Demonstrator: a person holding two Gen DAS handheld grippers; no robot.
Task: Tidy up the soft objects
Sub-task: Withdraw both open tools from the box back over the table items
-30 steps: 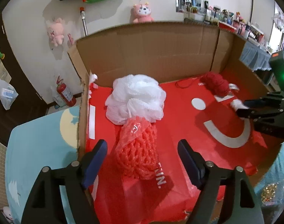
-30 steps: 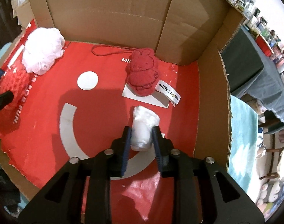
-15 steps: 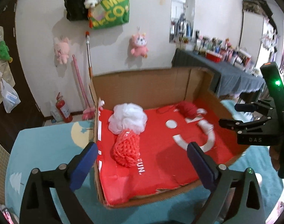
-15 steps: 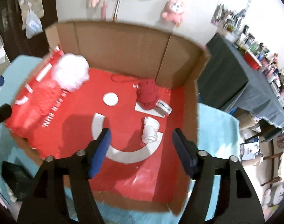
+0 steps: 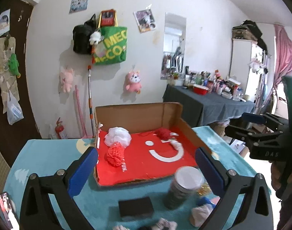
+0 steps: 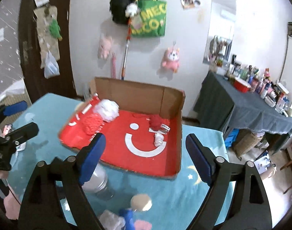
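A cardboard box [image 5: 138, 113] [image 6: 138, 94] with a red liner sits on the teal table. In it lie a white mesh pouf [image 5: 118, 138] [image 6: 107, 110], a red net sponge [image 5: 115, 153] [image 6: 91, 123], a red plush rabbit [image 5: 163, 133] [image 6: 155, 122] and a small white roll [image 6: 158, 139]. My left gripper [image 5: 146, 164] is open and empty, held back above the table's near edge. My right gripper [image 6: 145, 153] is open and empty, also pulled back from the box. Each gripper shows at the edge of the other's view.
On the near table stand a lidded jar [image 5: 181, 188] [image 6: 99, 182], a black block [image 5: 136, 207], a blue item [image 6: 128, 217] and pale soft bundles [image 5: 200, 213] [image 6: 111, 219]. A phone [image 5: 6, 209] lies at the left. A cluttered grey-clothed side table [image 5: 209, 99] stands right.
My right gripper let go of the white roll in the box and opened. Both grippers drew up and back from the box, so the near table now shows.
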